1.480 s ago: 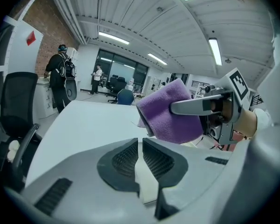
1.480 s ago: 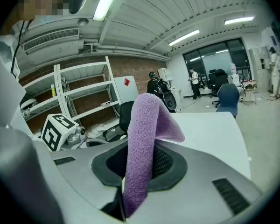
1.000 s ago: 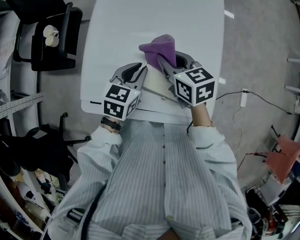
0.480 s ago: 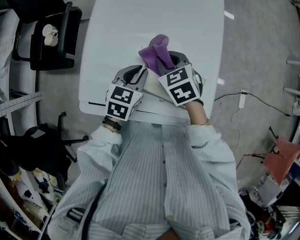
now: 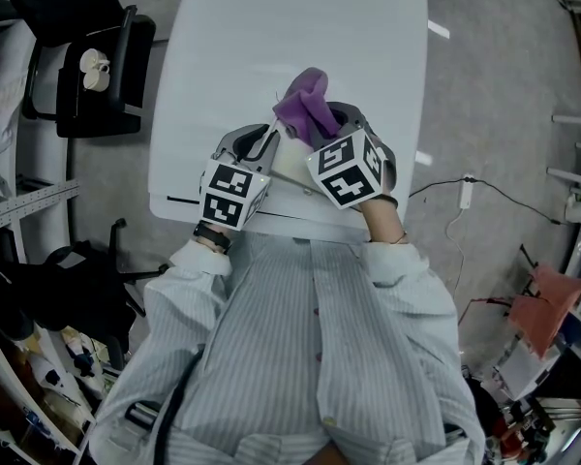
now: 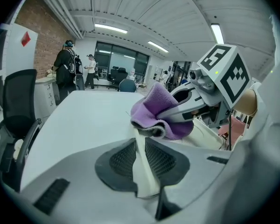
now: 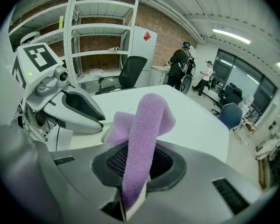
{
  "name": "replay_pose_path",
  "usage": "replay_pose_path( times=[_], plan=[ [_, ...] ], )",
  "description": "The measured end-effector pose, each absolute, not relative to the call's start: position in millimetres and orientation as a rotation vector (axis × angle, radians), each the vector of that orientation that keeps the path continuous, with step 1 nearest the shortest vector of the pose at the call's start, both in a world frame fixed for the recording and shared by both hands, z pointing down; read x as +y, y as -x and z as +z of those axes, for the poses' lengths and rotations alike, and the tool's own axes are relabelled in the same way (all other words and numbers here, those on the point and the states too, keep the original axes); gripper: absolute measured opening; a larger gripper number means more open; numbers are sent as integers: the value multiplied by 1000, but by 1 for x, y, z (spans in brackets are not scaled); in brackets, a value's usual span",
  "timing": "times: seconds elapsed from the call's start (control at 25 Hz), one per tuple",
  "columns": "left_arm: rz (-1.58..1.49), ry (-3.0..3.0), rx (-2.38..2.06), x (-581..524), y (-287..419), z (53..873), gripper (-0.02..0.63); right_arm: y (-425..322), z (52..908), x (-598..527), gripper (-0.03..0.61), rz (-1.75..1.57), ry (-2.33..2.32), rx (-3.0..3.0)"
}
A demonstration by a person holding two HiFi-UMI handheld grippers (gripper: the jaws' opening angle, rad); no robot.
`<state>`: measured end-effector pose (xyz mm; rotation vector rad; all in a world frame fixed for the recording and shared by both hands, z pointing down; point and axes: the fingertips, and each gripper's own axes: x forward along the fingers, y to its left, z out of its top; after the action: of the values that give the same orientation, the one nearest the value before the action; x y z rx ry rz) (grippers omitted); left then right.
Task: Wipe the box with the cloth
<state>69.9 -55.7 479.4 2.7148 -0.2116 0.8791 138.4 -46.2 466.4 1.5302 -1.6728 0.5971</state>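
A shallow cream box (image 5: 289, 166) lies at the near edge of the white table (image 5: 271, 37). My left gripper (image 5: 267, 141) is shut on the box's wall; in the left gripper view the cream edge (image 6: 141, 171) runs between its pads. My right gripper (image 5: 321, 124) is shut on a purple cloth (image 5: 304, 105), which bunches over the box's far side, right next to the left gripper's tips. In the left gripper view the purple cloth (image 6: 159, 112) presses on the box rim just ahead of my left gripper (image 6: 140, 143). A fold of the cloth (image 7: 147, 134) rises out of my right gripper (image 7: 139, 158).
A black office chair (image 5: 102, 66) stands left of the table. A cable and plug (image 5: 468, 190) lie on the floor to the right. Metal shelves (image 7: 98, 45) and a second chair (image 7: 130, 71) stand behind the table, with people (image 7: 183, 62) farther off.
My right gripper has rolled and sunk a little, bringing the cloth left and down onto the box beside the left gripper. The left gripper has kept still on the box.
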Motion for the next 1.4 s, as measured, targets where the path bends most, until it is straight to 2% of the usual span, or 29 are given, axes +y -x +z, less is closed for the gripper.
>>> replay_pose_path(
  times=[0.76, 1.4],
  plan=[
    [901, -2733, -230, -56, -71, 479, 46, -192, 468, 53, 67, 725, -1515, -1543],
    [884, -2740, -234, -56, -72, 479, 46, -209, 464, 87, 67, 760, -1521, -1478]
  ],
)
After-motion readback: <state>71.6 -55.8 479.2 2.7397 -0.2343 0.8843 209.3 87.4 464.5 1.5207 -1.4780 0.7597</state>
